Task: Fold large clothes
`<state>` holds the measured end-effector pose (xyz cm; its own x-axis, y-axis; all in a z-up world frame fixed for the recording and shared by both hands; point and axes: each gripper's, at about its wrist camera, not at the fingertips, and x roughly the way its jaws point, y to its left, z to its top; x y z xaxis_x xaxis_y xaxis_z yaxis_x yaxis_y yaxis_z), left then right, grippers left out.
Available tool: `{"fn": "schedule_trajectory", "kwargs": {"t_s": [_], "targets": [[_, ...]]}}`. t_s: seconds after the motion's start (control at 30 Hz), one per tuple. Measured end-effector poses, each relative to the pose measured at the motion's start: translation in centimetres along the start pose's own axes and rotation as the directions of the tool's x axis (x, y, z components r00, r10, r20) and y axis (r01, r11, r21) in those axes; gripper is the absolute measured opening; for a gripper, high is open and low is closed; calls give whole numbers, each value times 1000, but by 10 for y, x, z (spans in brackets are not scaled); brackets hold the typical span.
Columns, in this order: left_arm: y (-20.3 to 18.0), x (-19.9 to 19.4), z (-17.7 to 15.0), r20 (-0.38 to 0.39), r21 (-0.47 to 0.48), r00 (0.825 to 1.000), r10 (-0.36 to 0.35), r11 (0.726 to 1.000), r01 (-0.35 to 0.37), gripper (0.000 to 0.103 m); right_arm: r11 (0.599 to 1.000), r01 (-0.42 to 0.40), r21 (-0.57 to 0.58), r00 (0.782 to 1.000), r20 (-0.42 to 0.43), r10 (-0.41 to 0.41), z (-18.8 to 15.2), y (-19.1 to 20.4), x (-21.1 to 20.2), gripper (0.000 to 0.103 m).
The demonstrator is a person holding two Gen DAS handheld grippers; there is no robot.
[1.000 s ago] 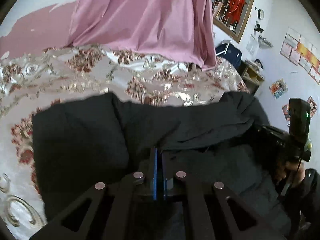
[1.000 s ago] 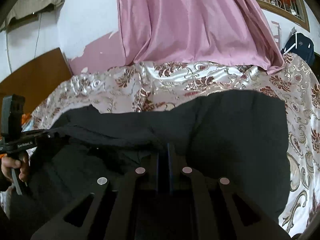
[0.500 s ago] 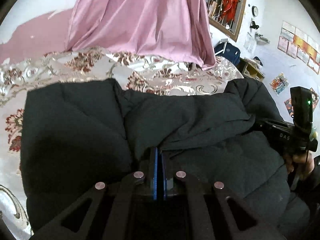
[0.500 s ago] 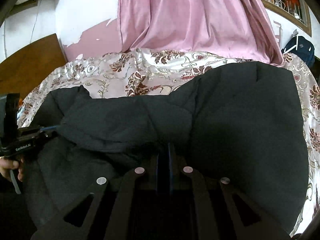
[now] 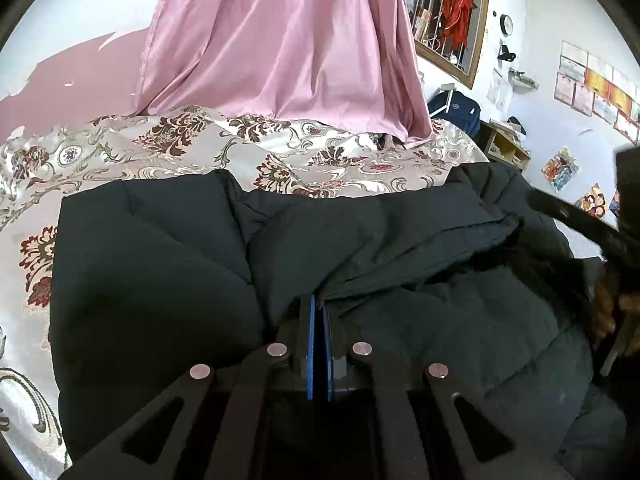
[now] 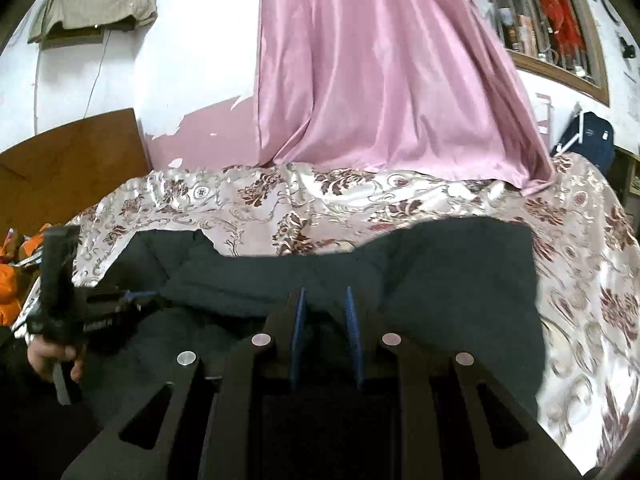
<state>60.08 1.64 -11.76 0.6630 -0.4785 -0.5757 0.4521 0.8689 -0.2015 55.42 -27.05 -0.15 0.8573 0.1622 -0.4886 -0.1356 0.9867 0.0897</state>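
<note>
A large black padded jacket (image 5: 152, 280) lies on the bed with its near part folded over itself, and the same jacket (image 6: 460, 280) fills the lower half of the right wrist view. My left gripper (image 5: 318, 300) is shut, its blue pads pinching a folded edge of the jacket. In the right wrist view that left gripper (image 6: 136, 298) shows at the left, held by a hand (image 6: 48, 356). My right gripper (image 6: 323, 294) has its jaws opening, blue pads apart just above the fabric and not pressing on it. Seen from the left wrist, the right gripper (image 5: 580, 220) is blurred.
A floral satin bedspread (image 5: 160, 152) covers the bed around the jacket. A pink curtain (image 5: 280, 40) hangs onto the far edge. A wooden headboard (image 6: 68, 168) and orange things (image 6: 8, 276) lie left; a blue bag (image 5: 456, 112) and shelf sit right.
The right gripper's pads have parted and it has lifted back off the jacket, letting the fold drop onto the bed. The left gripper stays shut on its edge.
</note>
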Motion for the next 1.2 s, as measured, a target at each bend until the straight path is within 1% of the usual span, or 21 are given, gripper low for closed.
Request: {"fn": "schedule_trajectory", "kwargs": {"t_s": [0.07, 0.13, 0.17, 0.23, 0.3, 0.37, 0.4, 0.43, 0.5, 0.6, 0.63, 0.7, 0.8, 0.87, 0.97, 1.07, 1.13, 1.2], "targets": [[1, -1, 1, -3, -6, 1000, 0, 1000, 0, 6, 1000, 2, 13, 999, -46, -2, 11, 3, 22, 18], [2, -1, 4, -25, -8, 1000, 19, 1000, -19, 7, 997, -53, 58, 991, -124, 60, 15, 0, 49, 18], [2, -2, 6, -40, -8, 999, 26, 1000, -26, 7, 994, -75, 77, 983, -164, 87, 13, -2, 61, 18], [-1, -8, 10, -49, 0, 998, 35, 999, -35, 9, 992, -84, 93, 973, -208, 102, 3, -3, 72, 18], [-5, -23, 11, -22, 22, 999, 44, 999, -44, 14, 985, -116, 131, 967, -212, 142, -6, -10, 74, 19], [-7, -39, 12, 21, 21, 999, 30, 999, -30, 22, 971, -155, 182, 958, -212, 192, -15, -18, 73, 19], [-8, -46, 14, 40, 19, 999, 31, 999, -32, 28, 966, -167, 199, 955, -212, 209, -20, -20, 73, 19], [-10, -54, 16, 66, 20, 997, 42, 999, -43, 30, 961, -178, 213, 951, -213, 223, -25, -22, 73, 19], [-12, -62, 23, 107, 19, 993, 49, 999, -51, 30, 956, -188, 227, 948, -211, 237, -30, -23, 72, 19], [-17, -53, 40, 97, -7, 995, 15, 1000, -14, 31, 959, -185, 217, 948, -217, 232, -34, -20, 74, 19], [-19, -46, 46, 88, -8, 996, 3, 1000, -3, 31, 958, -186, 216, 948, -217, 233, -35, -20, 74, 19], [-27, -28, 55, 51, 17, 999, -17, 1000, 16, 31, 956, -191, 224, 947, -215, 240, -33, -21, 76, 19], [-36, 1, 58, -36, 59, 999, -28, 998, 30, 31, 954, -196, 228, 945, -216, 246, -34, -22, 76, 19], [-39, 16, 54, -90, 81, 995, -48, 995, 55, 31, 956, -195, 221, 944, -222, 244, -34, -21, 76, 19], [-43, 35, 46, -176, 129, 983, -45, 989, 69, 31, 960, -193, 205, 939, -246, 241, -34, -19, 77, 19], [-44, 49, 37, -234, 150, 971, -43, 986, 80, 31, 965, -196, 175, 920, -306, 243, -36, -15, 83, 19], [-44, 60, 34, -287, 148, 957, -32, 986, 77, 29, 970, -191, 149, 905, -357, 233, -36, -10, 90, 19], [-44, 74, 33, -334, 156, 943, -1, 986, 56, 28, 976, -179, 124, 886, -411, 215, -37, -6, 100, 19]]}}
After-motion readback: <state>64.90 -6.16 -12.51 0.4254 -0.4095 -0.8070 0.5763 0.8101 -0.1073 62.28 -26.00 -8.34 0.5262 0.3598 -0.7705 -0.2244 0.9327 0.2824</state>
